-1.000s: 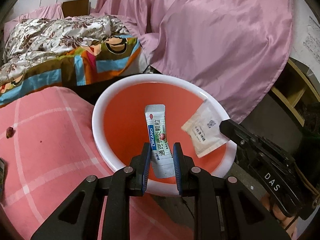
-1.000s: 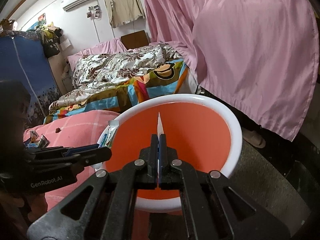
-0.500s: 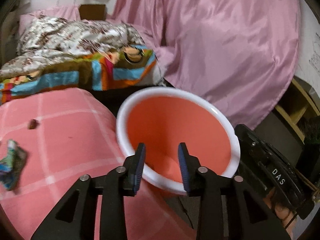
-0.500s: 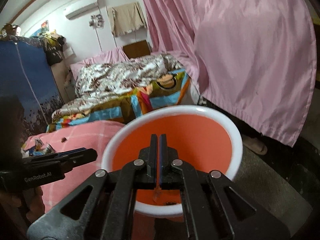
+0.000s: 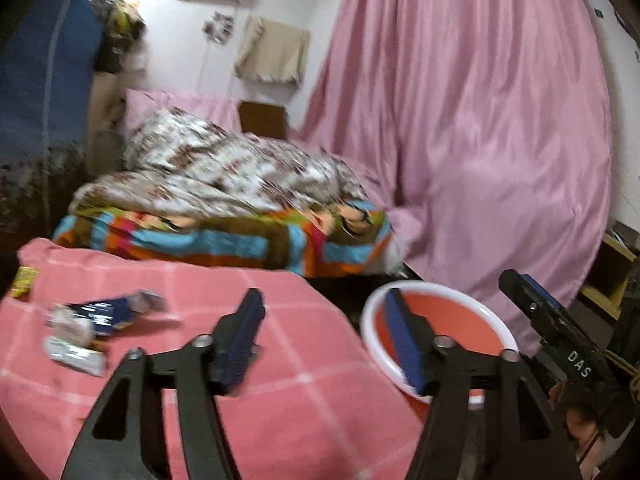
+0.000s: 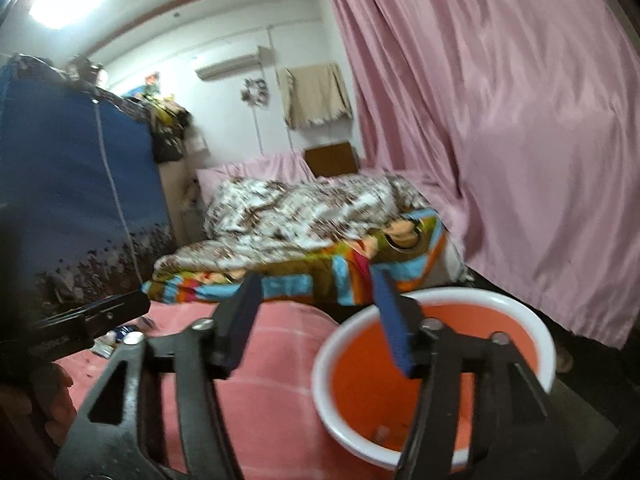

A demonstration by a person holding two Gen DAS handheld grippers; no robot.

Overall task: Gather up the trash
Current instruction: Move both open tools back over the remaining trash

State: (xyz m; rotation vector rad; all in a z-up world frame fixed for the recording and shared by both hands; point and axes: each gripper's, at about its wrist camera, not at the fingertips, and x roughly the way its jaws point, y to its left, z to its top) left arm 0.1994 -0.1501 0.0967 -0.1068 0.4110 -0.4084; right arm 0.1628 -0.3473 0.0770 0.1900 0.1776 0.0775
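Orange basin [image 6: 516, 300] white-rimmed; pink checked cloth [image 5: 304, 400]; pink curtain [image 5: 480, 120].

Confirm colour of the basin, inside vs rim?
Basin: orange inside, white rim. Clearest in the right wrist view.

I'm seeing both grippers, left gripper [image 5: 326, 328] and right gripper [image 6: 316, 314], showing black frames, silver screws and blue pads [image 5: 402, 340]; white "DAS" lettering [image 5: 579, 364] sits behind the right fingers.

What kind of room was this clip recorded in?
Most likely a lived-in bedroom: a bed with a floral quilt and patchwork blanket, a pink curtain, and a wall air conditioner.
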